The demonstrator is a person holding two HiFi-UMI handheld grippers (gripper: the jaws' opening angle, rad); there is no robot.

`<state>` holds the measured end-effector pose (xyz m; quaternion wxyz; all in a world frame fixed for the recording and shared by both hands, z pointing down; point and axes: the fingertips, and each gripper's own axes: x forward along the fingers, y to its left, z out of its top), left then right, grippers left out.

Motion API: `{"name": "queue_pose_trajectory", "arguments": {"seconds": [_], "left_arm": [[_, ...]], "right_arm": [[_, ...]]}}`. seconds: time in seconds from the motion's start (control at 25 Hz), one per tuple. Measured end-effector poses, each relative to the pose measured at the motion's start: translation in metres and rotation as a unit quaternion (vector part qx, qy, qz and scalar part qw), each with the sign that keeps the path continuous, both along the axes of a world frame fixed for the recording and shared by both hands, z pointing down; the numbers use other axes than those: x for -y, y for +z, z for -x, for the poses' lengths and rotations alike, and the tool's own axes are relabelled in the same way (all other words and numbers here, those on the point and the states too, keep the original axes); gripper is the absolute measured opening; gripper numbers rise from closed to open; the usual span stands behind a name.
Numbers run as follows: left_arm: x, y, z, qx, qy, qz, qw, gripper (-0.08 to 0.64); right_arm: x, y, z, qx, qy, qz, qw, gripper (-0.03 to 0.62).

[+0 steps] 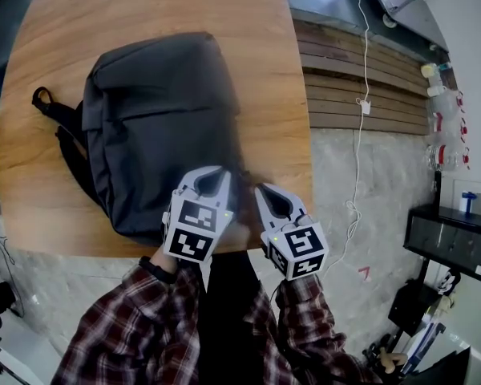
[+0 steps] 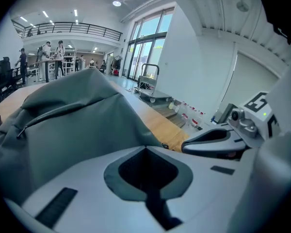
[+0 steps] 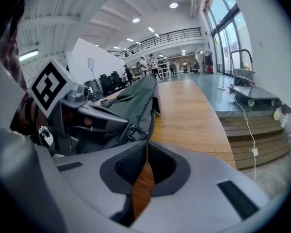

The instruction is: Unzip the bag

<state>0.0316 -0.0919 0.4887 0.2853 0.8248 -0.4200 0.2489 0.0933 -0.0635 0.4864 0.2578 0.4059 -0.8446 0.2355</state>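
The dark grey bag (image 1: 160, 119) lies flat on the wooden tabletop (image 1: 144, 6), its near end close to the edge by the person and its black straps (image 1: 56, 123) spilling out on the left side. In the right gripper view, its zipper pulls (image 3: 130, 131) show at the near corner of the bag, by the bare wood. The left tongs (image 1: 219, 173) rest over that near end with their jaws closed together. The left gripper view shows grey fabric right behind the tips, but whether any of it is pinched cannot be told. The right tongs (image 1: 261, 188) sit just beside the bag's near right corner, jaws together with only wood showing through the slit behind the tips. Plaid sleeves (image 1: 136, 335) reach in from below. Beyond the tabletop's right edge, a white cable (image 1: 359, 103) trails across a wooden step (image 1: 345, 70) and down onto the floor.
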Motion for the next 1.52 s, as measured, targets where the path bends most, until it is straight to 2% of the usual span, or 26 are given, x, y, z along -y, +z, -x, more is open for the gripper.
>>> {"name": "queue_pose_trajectory", "arguments": {"seconds": [0.12, 0.24, 0.32, 0.48, 0.64, 0.72, 0.76, 0.84, 1.0, 1.08, 1.16, 1.28, 1.32, 1.36, 1.4, 1.48, 1.52], "left_arm": [[0.000, 0.000, 0.000, 0.000, -0.001, 0.000, 1.0000, 0.009], [0.000, 0.001, 0.000, -0.001, 0.000, 0.002, 1.0000, 0.009], [0.000, 0.000, 0.000, -0.001, 0.000, 0.002, 1.0000, 0.009], [-0.002, 0.000, 0.001, -0.004, 0.001, 0.005, 1.0000, 0.009], [-0.001, 0.002, 0.000, -0.001, 0.001, 0.005, 1.0000, 0.009], [-0.002, 0.003, 0.000, 0.002, 0.001, 0.004, 1.0000, 0.009], [-0.002, 0.003, 0.000, 0.002, 0.002, 0.004, 1.0000, 0.009], [-0.002, 0.002, 0.000, 0.000, 0.002, 0.004, 1.0000, 0.009], [-0.001, -0.002, 0.000, 0.006, 0.017, 0.000, 0.9998, 0.009], [-0.002, -0.007, -0.001, 0.025, 0.045, -0.016, 0.9986, 0.009], [0.000, -0.014, -0.003, 0.053, 0.085, -0.041, 0.9941, 0.009], [0.003, -0.017, -0.010, 0.097, 0.164, -0.075, 0.9788, 0.009], [0.003, -0.017, -0.013, 0.114, 0.198, -0.090, 0.9694, 0.009], [0.004, -0.016, -0.016, 0.135, 0.238, -0.109, 0.9556, 0.009], [0.005, -0.014, -0.020, 0.158, 0.283, -0.133, 0.9365, 0.009], [0.005, -0.008, -0.027, 0.196, 0.374, -0.180, 0.8885, 0.009], [0.005, -0.005, -0.031, 0.202, 0.413, -0.196, 0.8659, 0.009]], "right_arm": [[-0.003, 0.004, 0.003, -0.038, -0.070, -0.013, 0.997, 0.012], [-0.007, 0.009, 0.010, -0.098, -0.162, -0.032, 0.981, 0.036], [-0.011, 0.012, 0.016, -0.140, -0.233, -0.047, 0.961, 0.072], [-0.012, 0.015, 0.029, -0.215, -0.352, -0.102, 0.905, 0.075], [-0.010, 0.021, 0.036, -0.267, -0.425, -0.131, 0.855, 0.075], [-0.008, 0.023, 0.036, -0.285, -0.436, -0.142, 0.841, 0.072], [-0.008, 0.023, 0.035, -0.289, -0.436, -0.143, 0.840, 0.050], [-0.008, 0.020, 0.033, -0.283, -0.426, -0.135, 0.848, 0.032], [-0.006, 0.009, 0.028, -0.255, -0.382, -0.104, 0.882, 0.012], [-0.005, 0.006, 0.027, -0.240, -0.357, -0.091, 0.898, 0.011], [-0.003, 0.005, 0.026, -0.230, -0.337, -0.080, 0.909, 0.011], [0.001, 0.005, 0.023, -0.224, -0.310, -0.068, 0.921, 0.011], [0.003, 0.005, 0.022, -0.222, -0.301, -0.065, 0.925, 0.011], [0.005, 0.004, 0.020, -0.219, -0.293, -0.060, 0.929, 0.011], [0.006, 0.005, 0.018, -0.216, -0.288, -0.055, 0.932, 0.011], [0.007, 0.008, 0.013, -0.214, -0.280, -0.045, 0.935, 0.011], [0.007, 0.010, 0.009, -0.214, -0.275, -0.041, 0.936, 0.011]]}}
